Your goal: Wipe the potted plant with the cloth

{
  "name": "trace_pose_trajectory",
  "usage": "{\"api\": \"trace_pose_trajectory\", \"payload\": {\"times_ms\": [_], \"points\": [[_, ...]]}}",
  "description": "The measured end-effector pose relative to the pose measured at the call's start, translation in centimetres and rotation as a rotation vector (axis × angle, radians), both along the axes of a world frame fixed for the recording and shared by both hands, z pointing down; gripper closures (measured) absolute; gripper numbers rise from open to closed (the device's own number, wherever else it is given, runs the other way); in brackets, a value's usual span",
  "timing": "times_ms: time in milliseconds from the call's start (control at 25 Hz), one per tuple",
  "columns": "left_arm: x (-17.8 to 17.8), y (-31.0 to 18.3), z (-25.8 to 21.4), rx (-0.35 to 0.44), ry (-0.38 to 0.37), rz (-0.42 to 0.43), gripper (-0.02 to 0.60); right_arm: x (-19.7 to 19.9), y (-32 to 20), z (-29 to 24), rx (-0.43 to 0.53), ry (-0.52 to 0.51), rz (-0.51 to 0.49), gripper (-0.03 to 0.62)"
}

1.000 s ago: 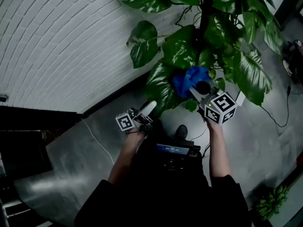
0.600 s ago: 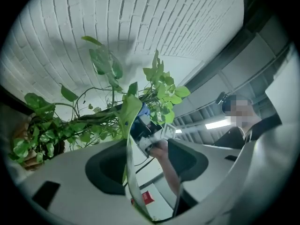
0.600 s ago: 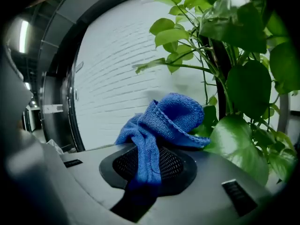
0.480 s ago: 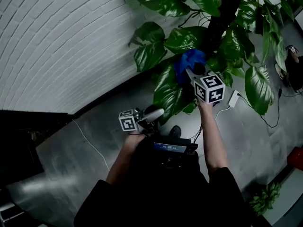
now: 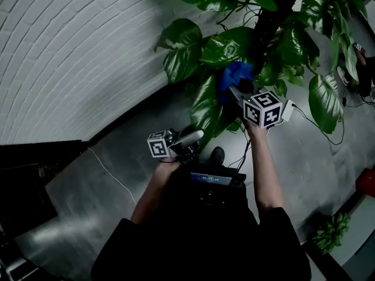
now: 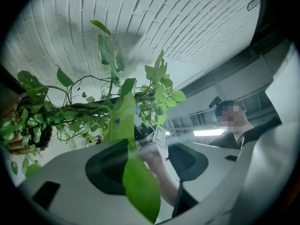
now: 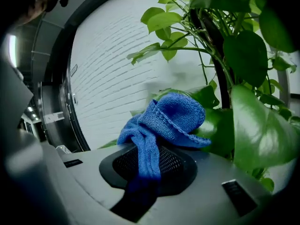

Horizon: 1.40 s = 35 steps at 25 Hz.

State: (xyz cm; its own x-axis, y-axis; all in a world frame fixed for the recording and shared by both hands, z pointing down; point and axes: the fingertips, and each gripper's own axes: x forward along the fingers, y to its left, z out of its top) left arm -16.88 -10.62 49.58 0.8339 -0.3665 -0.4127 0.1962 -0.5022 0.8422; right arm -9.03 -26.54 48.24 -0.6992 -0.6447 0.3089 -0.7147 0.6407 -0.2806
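Resting against a glossy leaf of the potted plant (image 5: pixel 275 34), blue cloth (image 5: pixel 233 78) is pinched by the right hand-held gripper (image 5: pixel 239 89), long leaf (image 6: pixel 140 186) is seen between the spread jaws of the left hand-held gripper (image 5: pixel 193 137), white brick wall (image 5: pixel 70 51) behind

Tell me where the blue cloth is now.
Head view, right of centre: the blue cloth is clamped in the right gripper, bunched against a big leaf beside the plant's stem.
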Motion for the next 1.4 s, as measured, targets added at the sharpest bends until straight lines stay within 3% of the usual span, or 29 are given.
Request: {"api": "trace_pose_trajectory", "payload": {"times_ms": [360,840,1120,1400], "points": [[0.4,0.0,-0.2,-0.031,0.048,-0.015,0.321,-1.2,5.2,1.6,-0.052,-0.063,-0.128,0.487],[0.5,-0.2,-0.9,-0.079,0.131,-0.109,0.321,-3.6,14.3,2.4,-0.031,-0.099,-0.354,0.485],[0.5,-0.2,-0.9,-0.103,0.160,-0.172,0.321,-4.6,19.0,3.6,-0.019,-0.054,-0.488,0.487],[0.6,0.2,-0.4,-0.118,0.143,-0.224,0.321,-5.8,24.5,4.8,-0.025,-0.012,-0.633,0.487]]}}
